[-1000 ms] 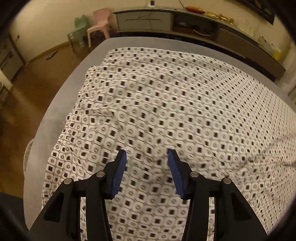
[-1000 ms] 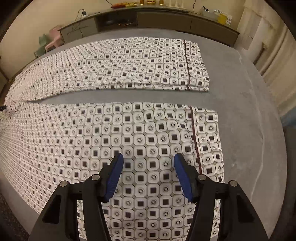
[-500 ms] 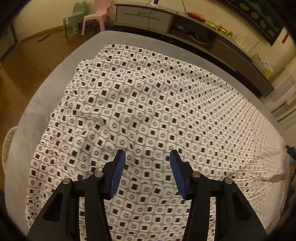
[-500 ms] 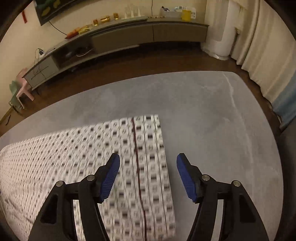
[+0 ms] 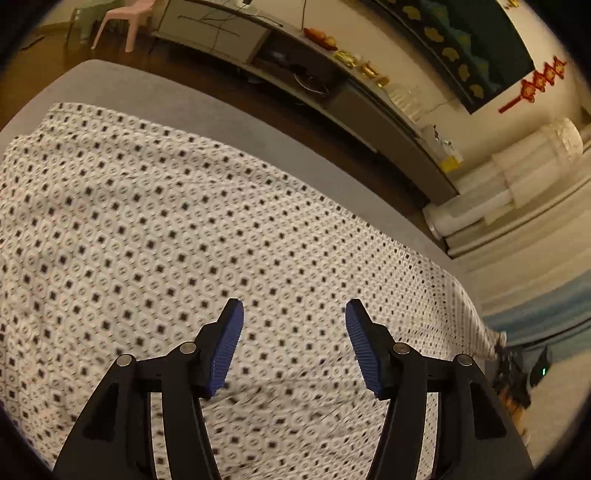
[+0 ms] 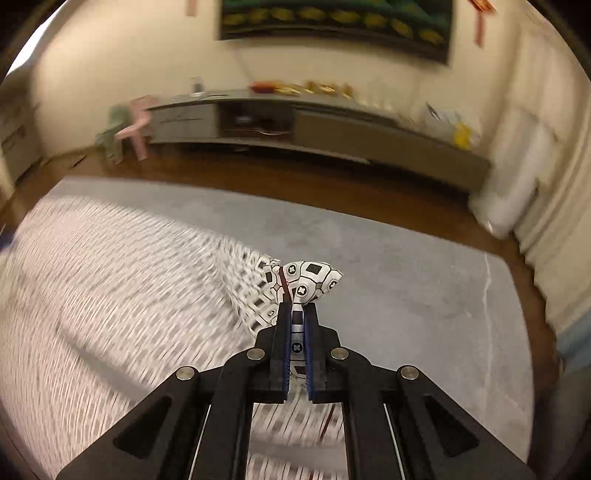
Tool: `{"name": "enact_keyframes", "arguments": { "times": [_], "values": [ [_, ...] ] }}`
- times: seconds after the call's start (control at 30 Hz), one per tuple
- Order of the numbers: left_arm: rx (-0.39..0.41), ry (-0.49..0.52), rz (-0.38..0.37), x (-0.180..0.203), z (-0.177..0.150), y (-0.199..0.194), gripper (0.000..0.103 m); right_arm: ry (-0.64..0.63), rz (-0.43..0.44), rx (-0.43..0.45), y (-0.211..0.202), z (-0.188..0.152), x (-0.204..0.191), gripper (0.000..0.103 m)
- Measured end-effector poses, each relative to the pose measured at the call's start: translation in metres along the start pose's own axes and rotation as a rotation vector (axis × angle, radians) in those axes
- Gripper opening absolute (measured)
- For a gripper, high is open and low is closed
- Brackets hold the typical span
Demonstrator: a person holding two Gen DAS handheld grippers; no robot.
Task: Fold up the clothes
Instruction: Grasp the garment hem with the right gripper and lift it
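Grey bed surface (image 6: 424, 288) fills the lower part of both views, running ahead of and to both sides of the fingers. Patterned pajama pants (image 5: 155, 221), white w/ dark squares, lie spread over it; in the left wrist view the fabric runs under and ahead of the fingers and away to their left & right. In the right wrist view most of the cloth sits left of the fingers, motion-blurred, w/ bare grey to their right.

Low TV cabinet (image 6: 332, 125) stands along the wall far ahead of the fingers in both views. Pink plastic chair (image 5: 125, 18) is at the far upper left in the left wrist view.

Left gripper (image 5: 294, 345): fingers spread wide, nothing between the blue pads (image 5: 227, 347), patterned fabric visible in the gap below; can't tell if they touch it.

Right gripper (image 6: 296, 321): fingers pressed together, pinching the pants' hem. A bunched tuft w/ a dark red stripe pokes out just past the tips, and fabric drapes down and to the left from there.
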State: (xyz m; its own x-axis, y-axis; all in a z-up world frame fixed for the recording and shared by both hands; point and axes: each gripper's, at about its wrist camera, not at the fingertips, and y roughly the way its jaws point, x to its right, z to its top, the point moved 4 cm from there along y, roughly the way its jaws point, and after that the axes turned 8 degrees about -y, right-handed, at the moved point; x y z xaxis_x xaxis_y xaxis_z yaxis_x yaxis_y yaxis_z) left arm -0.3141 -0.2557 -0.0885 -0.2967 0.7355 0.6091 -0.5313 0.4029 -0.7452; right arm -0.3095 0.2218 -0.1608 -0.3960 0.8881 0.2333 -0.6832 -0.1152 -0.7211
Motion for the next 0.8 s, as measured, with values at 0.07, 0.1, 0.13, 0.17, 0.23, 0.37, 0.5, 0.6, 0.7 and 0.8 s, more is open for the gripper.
{"name": "enact_keyframes", "arguments": {
  "times": [0.07, 0.1, 0.13, 0.17, 0.23, 0.37, 0.5, 0.6, 0.7, 0.8],
  "values": [
    [-0.010, -0.013, -0.004, 0.017, 0.004, 0.027, 0.063, -0.034, 0.028, 0.026, -0.040, -0.024, -0.025, 0.007],
    [-0.019, -0.021, 0.003, 0.023, 0.004, 0.042, 0.063, -0.047, 0.044, 0.038, -0.062, -0.035, -0.038, 0.007],
    [-0.027, -0.028, 0.011, 0.028, 0.004, 0.057, 0.063, -0.060, 0.056, 0.043, -0.040, -0.019, -0.046, 0.007],
    [-0.036, -0.035, 0.018, 0.033, 0.004, 0.072, 0.063, -0.062, 0.065, 0.041, -0.041, -0.015, -0.059, 0.007],
    [-0.053, -0.050, 0.033, 0.044, 0.004, 0.102, 0.063, -0.018, 0.071, 0.050, -0.076, -0.036, -0.070, 0.007],
    [-0.076, -0.077, 0.048, 0.051, -0.001, 0.139, 0.063, 0.043, 0.093, 0.056, -0.115, -0.046, -0.073, 0.007],
    [-0.046, -0.113, 0.052, 0.050, 0.005, 0.136, 0.063, 0.096, 0.126, 0.071, -0.131, -0.030, -0.078, 0.007],
    [-0.026, -0.137, 0.048, 0.046, 0.007, 0.129, 0.064, 0.103, 0.123, 0.078, -0.132, -0.031, -0.075, 0.007],
    [-0.032, -0.202, -0.005, 0.032, -0.003, 0.115, 0.071, 0.125, 0.111, 0.097, -0.155, -0.031, -0.064, 0.007],
    [-0.048, -0.196, -0.019, 0.031, -0.008, 0.116, 0.071, 0.148, 0.118, 0.123, -0.164, -0.022, -0.060, 0.007]
  ]
}}
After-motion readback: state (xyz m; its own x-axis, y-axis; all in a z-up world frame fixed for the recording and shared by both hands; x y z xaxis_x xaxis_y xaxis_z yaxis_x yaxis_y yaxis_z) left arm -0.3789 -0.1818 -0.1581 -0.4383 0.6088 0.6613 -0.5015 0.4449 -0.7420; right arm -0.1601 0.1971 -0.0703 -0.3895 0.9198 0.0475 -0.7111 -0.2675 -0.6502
